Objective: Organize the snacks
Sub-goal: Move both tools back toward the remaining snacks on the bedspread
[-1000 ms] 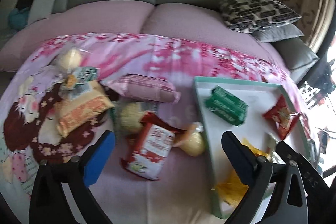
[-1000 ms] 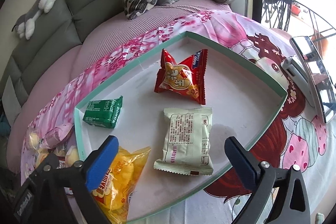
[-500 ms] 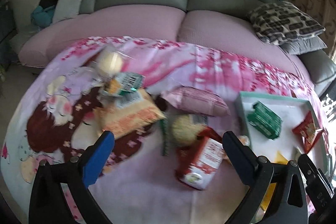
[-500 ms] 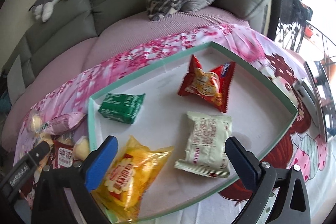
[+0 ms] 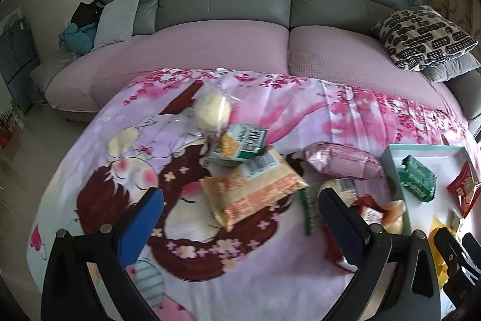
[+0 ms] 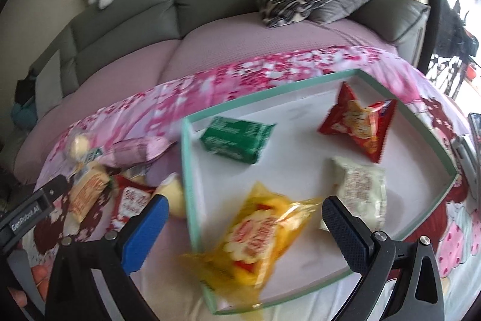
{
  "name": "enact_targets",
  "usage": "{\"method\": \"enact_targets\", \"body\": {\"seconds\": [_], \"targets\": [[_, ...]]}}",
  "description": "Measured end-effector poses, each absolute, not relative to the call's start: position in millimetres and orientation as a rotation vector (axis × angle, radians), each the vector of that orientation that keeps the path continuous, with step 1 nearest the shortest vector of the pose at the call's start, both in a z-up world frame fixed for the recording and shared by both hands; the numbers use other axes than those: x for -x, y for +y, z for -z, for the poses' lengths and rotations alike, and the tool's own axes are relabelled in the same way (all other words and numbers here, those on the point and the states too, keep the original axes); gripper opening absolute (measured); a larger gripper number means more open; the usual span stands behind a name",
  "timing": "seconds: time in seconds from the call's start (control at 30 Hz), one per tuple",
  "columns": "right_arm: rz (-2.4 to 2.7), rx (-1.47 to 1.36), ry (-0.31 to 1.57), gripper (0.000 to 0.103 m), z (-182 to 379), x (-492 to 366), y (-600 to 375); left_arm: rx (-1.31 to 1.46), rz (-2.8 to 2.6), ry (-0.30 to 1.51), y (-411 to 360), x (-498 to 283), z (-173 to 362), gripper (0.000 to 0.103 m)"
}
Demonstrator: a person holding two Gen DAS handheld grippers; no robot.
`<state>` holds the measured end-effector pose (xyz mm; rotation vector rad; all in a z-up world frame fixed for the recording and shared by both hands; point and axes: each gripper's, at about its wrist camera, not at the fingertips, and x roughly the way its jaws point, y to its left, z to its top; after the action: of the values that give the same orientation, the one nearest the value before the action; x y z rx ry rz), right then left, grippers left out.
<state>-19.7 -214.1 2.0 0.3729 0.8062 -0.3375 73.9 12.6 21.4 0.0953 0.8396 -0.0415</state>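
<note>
Cartoon-print blanket over sofa | loose snacks heaped left of tray | left gripper and right gripper both agape, empty | we should straddle orange packet squarely, pinching its middle, not its seam

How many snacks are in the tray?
4: a green pack at the back left, a red bag back right, a white pack front right, a yellow bag over the front-left rim.
</note>
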Motion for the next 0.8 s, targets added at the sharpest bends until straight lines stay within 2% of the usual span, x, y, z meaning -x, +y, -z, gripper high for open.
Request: {"method": "enact_targets", "body": {"seconds": [0.2, 0.57, 0.8], "targets": [[0.265, -0.34, 0.803, 0.103, -5.1, 12.3, -185.7, -0.127, 0.016, 0.849, 33.4, -73.8, -23.6, 0.102], [0.17, -0.27, 0.754, 0.103, -20.3, 4.2, -142.5, 0.014, -0.079, 0.841, 83.7, -73.8, -34.4, 0.102], [0.107, -0.237, 0.777, 0.103, -15.4, -5.3, -119.6, 0.033, -0.067, 0.883, 85.4, -77.9, -26.4, 0.102]]}}
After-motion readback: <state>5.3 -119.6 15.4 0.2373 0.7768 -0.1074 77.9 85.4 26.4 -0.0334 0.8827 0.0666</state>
